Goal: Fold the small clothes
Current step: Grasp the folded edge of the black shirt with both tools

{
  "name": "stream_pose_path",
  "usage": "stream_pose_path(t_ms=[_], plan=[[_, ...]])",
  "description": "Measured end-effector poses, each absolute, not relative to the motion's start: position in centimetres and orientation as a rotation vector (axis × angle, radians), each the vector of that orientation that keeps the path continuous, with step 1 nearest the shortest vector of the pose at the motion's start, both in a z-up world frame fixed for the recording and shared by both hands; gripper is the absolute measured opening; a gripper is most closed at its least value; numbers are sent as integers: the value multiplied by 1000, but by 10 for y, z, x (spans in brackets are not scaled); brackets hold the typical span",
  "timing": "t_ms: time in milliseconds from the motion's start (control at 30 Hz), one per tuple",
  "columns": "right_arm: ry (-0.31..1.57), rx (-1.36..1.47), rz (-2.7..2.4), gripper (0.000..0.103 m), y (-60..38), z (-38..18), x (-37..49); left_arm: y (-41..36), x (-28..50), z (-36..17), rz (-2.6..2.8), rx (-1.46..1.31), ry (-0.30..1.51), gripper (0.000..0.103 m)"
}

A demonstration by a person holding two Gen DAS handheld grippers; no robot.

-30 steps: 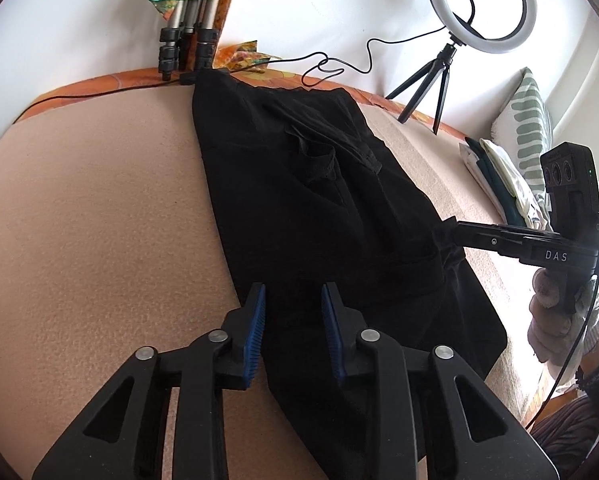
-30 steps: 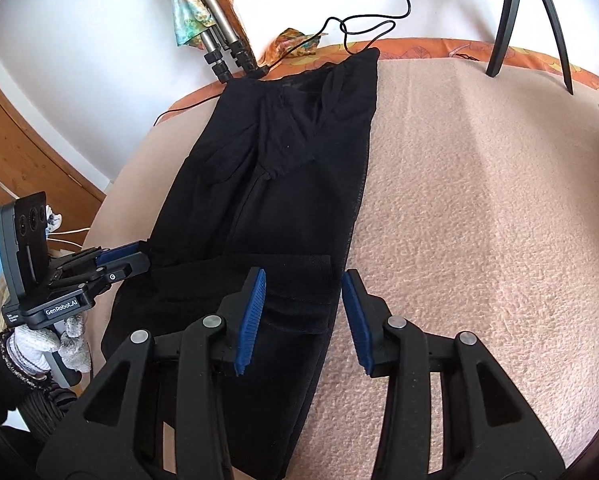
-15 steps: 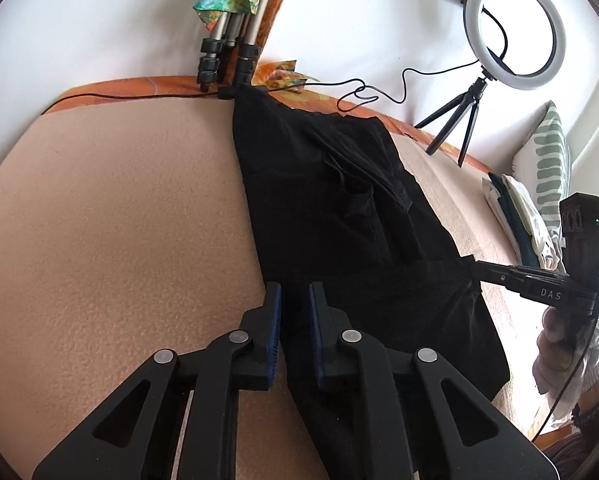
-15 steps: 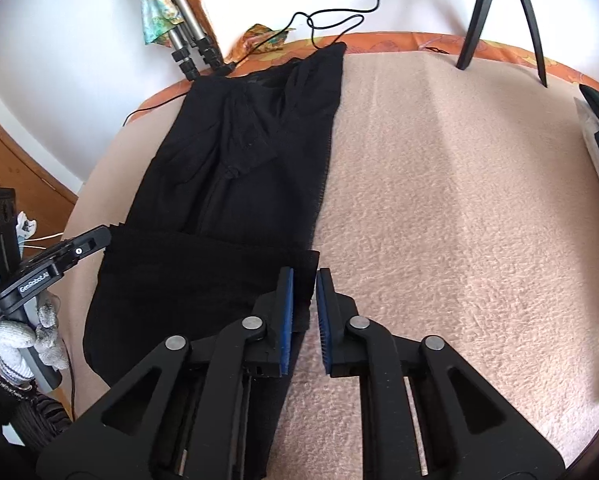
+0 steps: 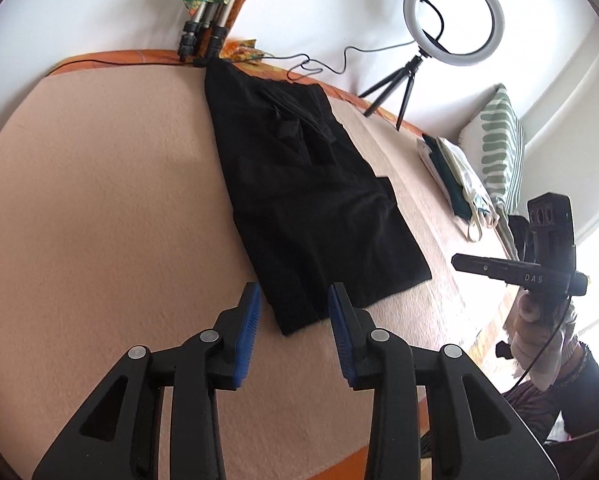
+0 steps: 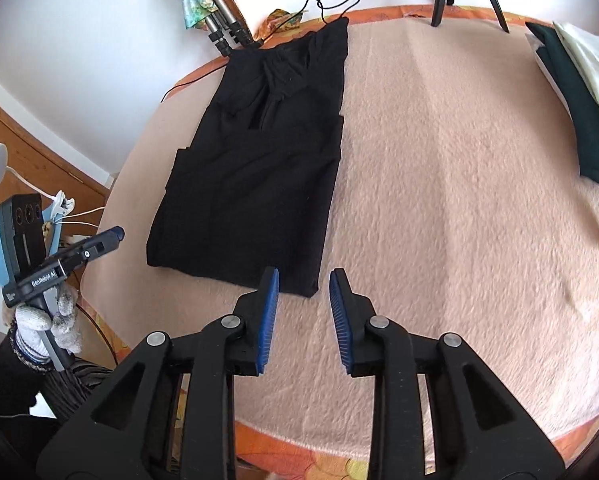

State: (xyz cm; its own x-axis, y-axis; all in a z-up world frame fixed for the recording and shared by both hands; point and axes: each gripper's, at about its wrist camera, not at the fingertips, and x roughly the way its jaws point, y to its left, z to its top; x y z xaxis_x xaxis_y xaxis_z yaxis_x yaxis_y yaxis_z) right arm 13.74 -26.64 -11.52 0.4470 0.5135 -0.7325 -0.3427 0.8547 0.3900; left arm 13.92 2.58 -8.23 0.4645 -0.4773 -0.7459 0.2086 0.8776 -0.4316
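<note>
- Hovering above the bed surface, the left gripper (image 5: 293,312) has its jaws spread wide and holds nothing; its blue pads (image 5: 248,322) frame the near corner of the black garment (image 5: 307,200), at 12 o'clock from the tips, without touching it.
- The right gripper (image 6: 304,302) is likewise wide apart and empty, just short of the garment's (image 6: 251,184) near right corner, which lies at 11 o'clock in the right wrist view.
- The garment lies flat on the peach blanket (image 5: 99,200), its near part doubled over into a thicker band, its far end reaching the 12 o'clock edge of the bed by the tripod legs (image 5: 203,36).
- Handling, as judged: the cloth looks light, limp and not fragile; it should drape and sag when lifted, so both corners of one edge need support together.
- Suggested hold: the two near corners at the folded edge, pinching through all layers so the lower ply is not left behind; the napped blanket may drag on the fabric.
- Beyond the garment: a ring light (image 5: 453,18) at 1 o'clock, and a stack of folded clothes (image 5: 457,184) with a striped pillow (image 5: 499,148) at 2 o'clock in the left wrist view.
</note>
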Motion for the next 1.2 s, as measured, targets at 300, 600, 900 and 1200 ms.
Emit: stream_pose_path(t_ms=[300,600,900,1200], plan=[[1081,527,525,37,-282,-162,139,7,126,-105,-440,-224,1030,33],[1049,598,537,37,-267,-169,151,-3,133,-116,-485,-175,1041,19],[1035,593,529,9,-265,-168,159,4,131,-107,-489,-172,991,1],[987,522,524,7,-271,-148,147,13,113,-107,-486,-115,986,0]])
